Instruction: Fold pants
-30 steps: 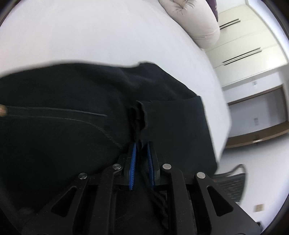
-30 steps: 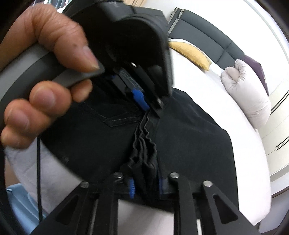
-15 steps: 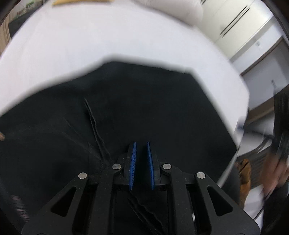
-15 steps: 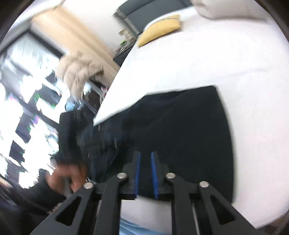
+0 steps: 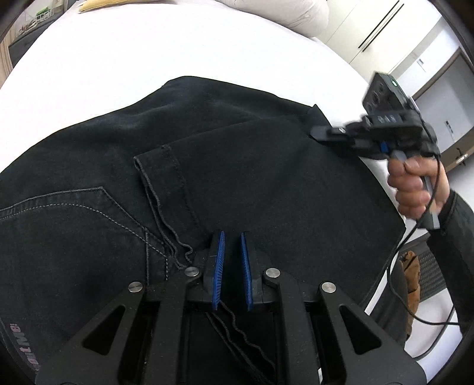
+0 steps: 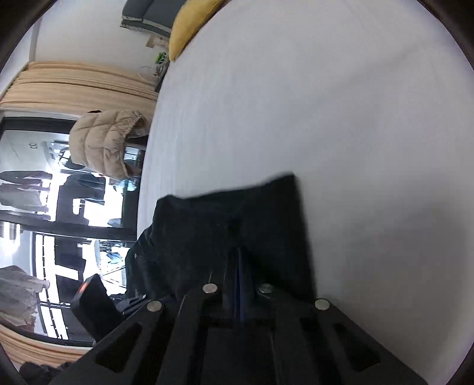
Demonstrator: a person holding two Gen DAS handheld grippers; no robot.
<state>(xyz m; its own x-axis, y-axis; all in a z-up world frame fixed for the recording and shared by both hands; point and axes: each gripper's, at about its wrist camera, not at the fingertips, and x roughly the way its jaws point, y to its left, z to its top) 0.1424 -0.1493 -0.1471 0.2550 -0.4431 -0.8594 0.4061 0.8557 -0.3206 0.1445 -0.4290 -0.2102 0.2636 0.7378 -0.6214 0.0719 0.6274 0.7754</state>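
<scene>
Black jeans lie folded on the white bed, a frayed leg hem laid over the seat beside a back pocket. My left gripper hovers just above the fabric with its blue pads slightly apart and nothing between them. My right gripper shows in the left wrist view at the right corner of the fold. In the right wrist view the right gripper has its pads pressed together on the edge of the jeans.
A yellow cushion and a pale pillow lie at the far end of the bed. A beige puffer jacket hangs by the window. The bed edge runs past the right hand, with a chair below.
My left gripper has let go of the hem and opened a little above the fabric. My right gripper has swung to the fold's right corner and closed on the fabric edge.
</scene>
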